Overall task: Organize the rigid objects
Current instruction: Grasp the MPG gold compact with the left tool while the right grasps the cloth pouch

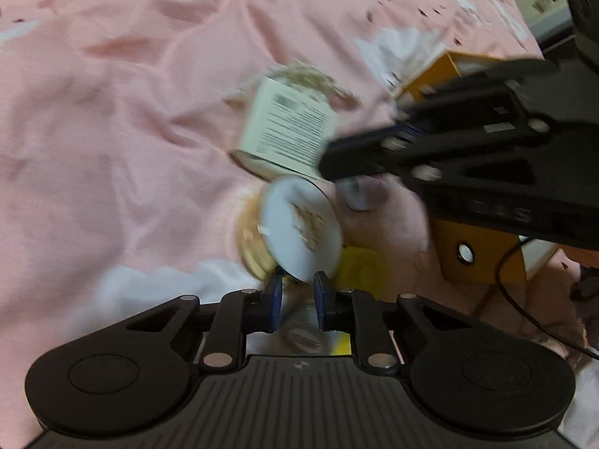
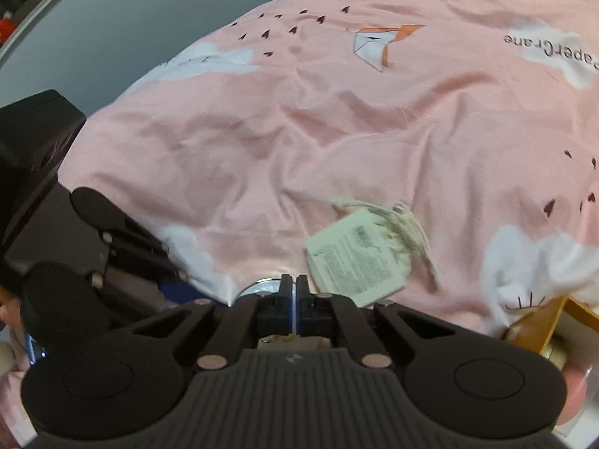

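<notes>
In the left wrist view my left gripper [image 1: 297, 292] is shut on a round jar with a white lid [image 1: 301, 224] and gold sides, tilted above the pink bedsheet. Behind it lies a pale box with printed text [image 1: 290, 131] on a cream drawstring pouch. My right gripper [image 1: 337, 166] reaches in from the right, close to the jar and box. In the right wrist view my right gripper [image 2: 294, 288] has its jaws pressed together, a thin pale edge between them; what it is I cannot tell. The pale box [image 2: 355, 262] and pouch [image 2: 408, 224] lie just beyond it.
An orange cardboard box [image 1: 483, 258] stands at the right and also shows in the right wrist view [image 2: 543, 325]. A yellow object [image 1: 359, 267] lies beside the jar. A black cable [image 1: 524, 299] trails at the right. The pink bedsheet [image 2: 337, 119] ends at a dark edge far left.
</notes>
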A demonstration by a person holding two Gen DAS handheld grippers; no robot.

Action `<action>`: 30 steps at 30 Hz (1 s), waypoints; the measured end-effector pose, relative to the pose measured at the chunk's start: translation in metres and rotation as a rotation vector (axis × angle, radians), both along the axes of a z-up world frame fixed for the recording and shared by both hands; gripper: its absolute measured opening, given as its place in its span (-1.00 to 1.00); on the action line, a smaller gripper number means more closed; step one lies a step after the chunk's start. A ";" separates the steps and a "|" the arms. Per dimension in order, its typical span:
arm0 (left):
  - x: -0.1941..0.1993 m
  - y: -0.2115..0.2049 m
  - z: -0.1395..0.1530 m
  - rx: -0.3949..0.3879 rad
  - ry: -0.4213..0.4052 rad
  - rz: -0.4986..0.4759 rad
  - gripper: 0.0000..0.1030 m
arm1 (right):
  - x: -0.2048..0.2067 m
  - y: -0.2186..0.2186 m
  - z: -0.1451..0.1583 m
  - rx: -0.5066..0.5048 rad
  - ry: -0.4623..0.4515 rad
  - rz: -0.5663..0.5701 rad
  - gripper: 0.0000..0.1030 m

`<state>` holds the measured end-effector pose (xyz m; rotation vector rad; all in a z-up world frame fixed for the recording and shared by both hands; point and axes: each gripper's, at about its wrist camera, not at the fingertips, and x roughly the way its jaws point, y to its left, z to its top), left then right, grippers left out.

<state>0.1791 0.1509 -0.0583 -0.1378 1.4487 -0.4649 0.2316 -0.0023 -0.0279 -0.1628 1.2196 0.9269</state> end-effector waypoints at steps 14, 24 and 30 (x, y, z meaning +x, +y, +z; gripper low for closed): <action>0.000 0.010 -0.008 0.019 0.017 0.074 -0.25 | 0.002 -0.021 -0.023 -0.114 0.007 -0.042 -0.56; 0.016 0.025 -0.015 -0.013 0.020 0.243 0.09 | 0.002 -0.011 -0.037 -0.109 0.050 -0.007 -0.57; 0.024 0.022 -0.034 -0.045 0.082 0.232 0.25 | 0.000 -0.005 -0.042 -0.113 0.060 -0.003 -0.62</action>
